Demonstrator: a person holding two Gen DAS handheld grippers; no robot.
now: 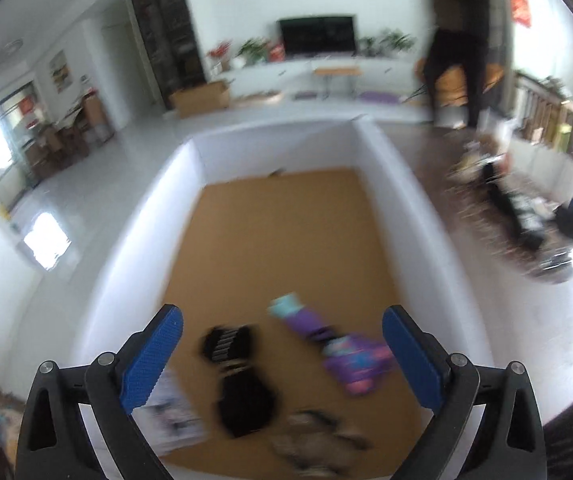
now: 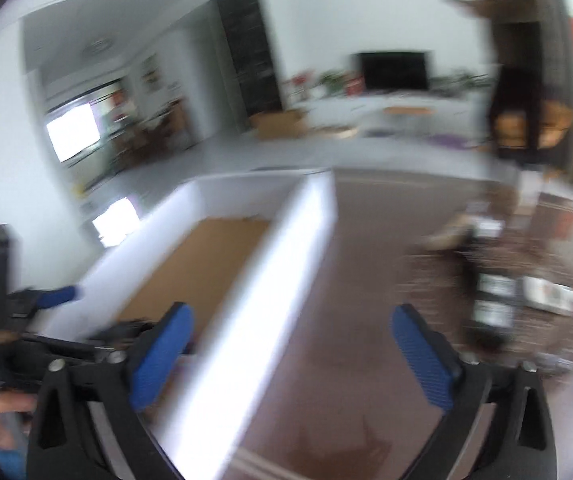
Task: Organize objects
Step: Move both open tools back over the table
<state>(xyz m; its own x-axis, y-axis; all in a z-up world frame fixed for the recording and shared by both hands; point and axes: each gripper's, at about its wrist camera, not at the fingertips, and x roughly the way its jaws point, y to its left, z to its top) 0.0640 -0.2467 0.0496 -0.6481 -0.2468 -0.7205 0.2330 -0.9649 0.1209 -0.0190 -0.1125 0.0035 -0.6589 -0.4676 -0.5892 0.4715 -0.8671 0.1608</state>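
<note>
Inside the box: left gripper (image 1: 282,360) hangs over a white-walled box (image 1: 402,216) with brown cardboard floor, jaws spread wide, nothing between them.
Beyond its fingertips, left to right: black blurred bundle (image 1: 238,376), purple-and-teal soft item (image 1: 326,344).
Over the wall: right gripper (image 2: 292,356), jaws wide, empty, straddles the box's white right wall above brown table (image 2: 366,280).
</note>
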